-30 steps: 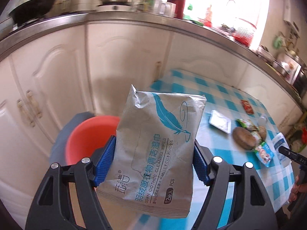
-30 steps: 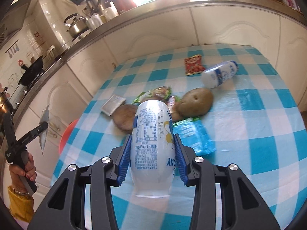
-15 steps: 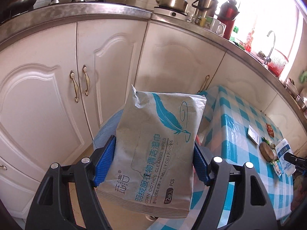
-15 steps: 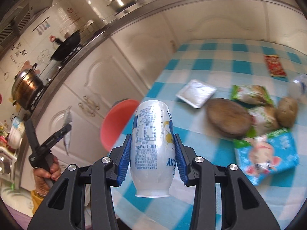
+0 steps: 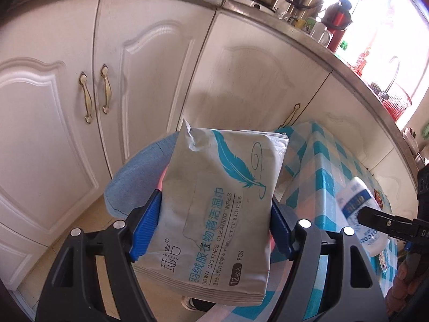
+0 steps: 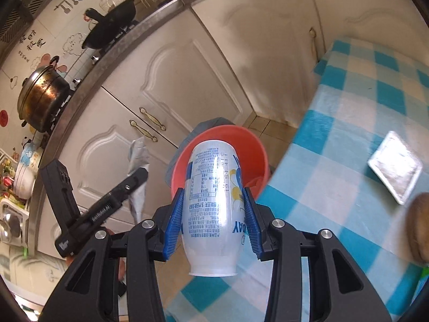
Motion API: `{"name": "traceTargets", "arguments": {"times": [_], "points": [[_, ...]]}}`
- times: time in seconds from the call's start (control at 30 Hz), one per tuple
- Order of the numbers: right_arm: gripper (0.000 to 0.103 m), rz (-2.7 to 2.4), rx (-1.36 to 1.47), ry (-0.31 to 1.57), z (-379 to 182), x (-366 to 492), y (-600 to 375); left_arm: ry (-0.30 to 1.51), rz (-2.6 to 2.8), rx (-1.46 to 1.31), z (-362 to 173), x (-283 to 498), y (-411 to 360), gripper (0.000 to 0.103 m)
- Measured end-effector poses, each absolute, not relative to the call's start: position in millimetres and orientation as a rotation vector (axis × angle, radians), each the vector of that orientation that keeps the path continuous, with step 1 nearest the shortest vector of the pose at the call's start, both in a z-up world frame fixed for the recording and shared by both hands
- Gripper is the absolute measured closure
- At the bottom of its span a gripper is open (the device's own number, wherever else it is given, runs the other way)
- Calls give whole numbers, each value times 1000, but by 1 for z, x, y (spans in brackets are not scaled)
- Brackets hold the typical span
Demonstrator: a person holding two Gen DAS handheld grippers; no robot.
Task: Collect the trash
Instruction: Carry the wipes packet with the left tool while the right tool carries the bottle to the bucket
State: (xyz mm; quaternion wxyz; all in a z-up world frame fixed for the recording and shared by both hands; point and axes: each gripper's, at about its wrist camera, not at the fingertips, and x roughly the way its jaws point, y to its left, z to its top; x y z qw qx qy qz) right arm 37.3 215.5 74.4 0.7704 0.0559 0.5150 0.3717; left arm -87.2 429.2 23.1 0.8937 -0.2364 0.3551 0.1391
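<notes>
While I am holding both loads, right gripper (image 6: 213,216) fingers clamping white printed plastic bottle (image 6: 213,201), long axis pointing at round red plastic bin (image 6: 228,145) just ahead; left gripper (image 5: 214,226) pinching grey foil wipes packet (image 5: 219,201), bin hiding behind.

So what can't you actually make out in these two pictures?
- Left wrist view: the red basin is almost wholly hidden behind the wipes pack in the left tool.
- Right wrist view: the basin's inside is mostly blocked by the white bottle in the right tool.
- Right wrist view: the brown round thing is cut off by the edge.
</notes>
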Motion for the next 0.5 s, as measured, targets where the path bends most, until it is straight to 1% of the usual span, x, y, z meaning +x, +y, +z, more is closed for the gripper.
{"name": "traceTargets", "arguments": {"times": [0.17,0.5], "points": [[59,788,105,1167,55,57,242,799,300,-487,-2,-59,427,29],[59,750,76,1205,30,75,268,895,324,-491,-43,-28,427,29]]}}
